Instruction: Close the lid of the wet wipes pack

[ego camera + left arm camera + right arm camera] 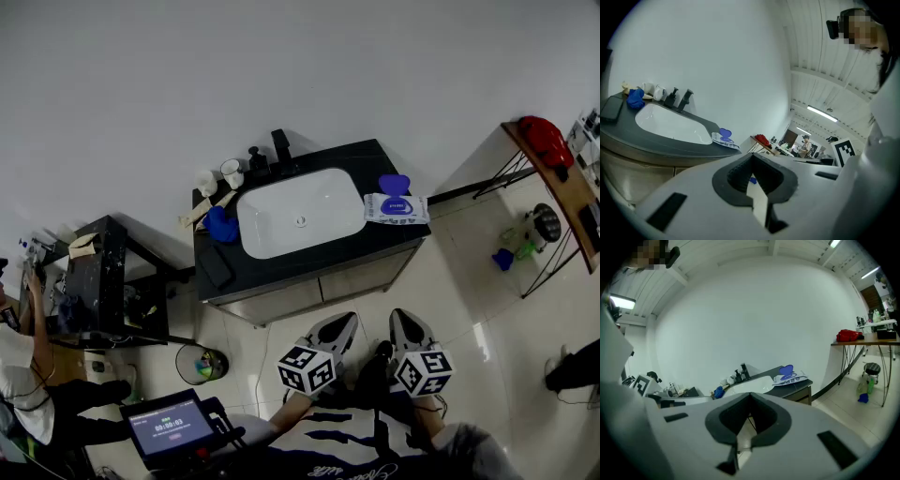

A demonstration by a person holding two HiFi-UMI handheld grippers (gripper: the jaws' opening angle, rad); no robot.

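The wet wipes pack [397,208] lies on the right end of the dark vanity top [375,155], its blue lid [395,184] flipped up and open. It is small and far off in the left gripper view [723,139] and in the right gripper view [790,378]. Both grippers hang low in front of the cabinet, well short of the pack. My left gripper [345,319] [752,180] has its jaws together with nothing between them. My right gripper [399,316] [747,420] is likewise shut and holds nothing.
A white basin [300,217] fills the middle of the counter, with a black faucet [281,145], cups [232,172] and a blue cloth [221,225] at its left. A bin [200,364], black side table [103,272] and tablet [172,428] stand left; a wooden table [553,183] right.
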